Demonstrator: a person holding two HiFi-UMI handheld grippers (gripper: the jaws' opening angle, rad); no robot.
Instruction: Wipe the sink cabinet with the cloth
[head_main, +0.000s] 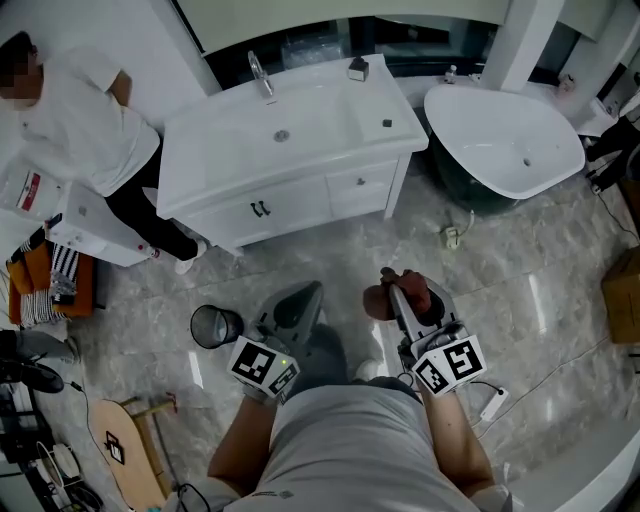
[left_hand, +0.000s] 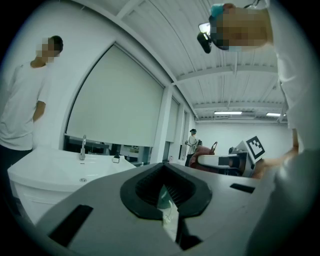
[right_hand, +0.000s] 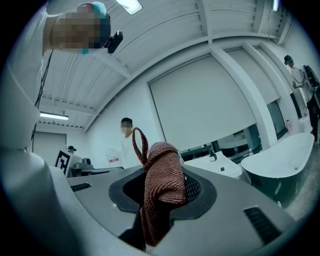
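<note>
Two grippers are being held low over the marble floor (head_main: 500, 290), well apart from the one white sink cabinet (head_main: 290, 190). One reddish-brown cloth (right_hand: 162, 175) is being clamped between the jaws of the right gripper (head_main: 395, 290), with its single loop sticking up above them. Nothing is being gripped by the left gripper (head_main: 308, 292), whose jaws are being pressed almost together. One faucet (head_main: 260, 72) is being shown on the cabinet's tabletop. One bathtub (head_main: 510, 140) is being seen to its right, and one black bin (head_main: 215, 325) just beside the left gripper. One person in white (head_main: 90, 130) is being seen at the cabinet's left end.
</note>
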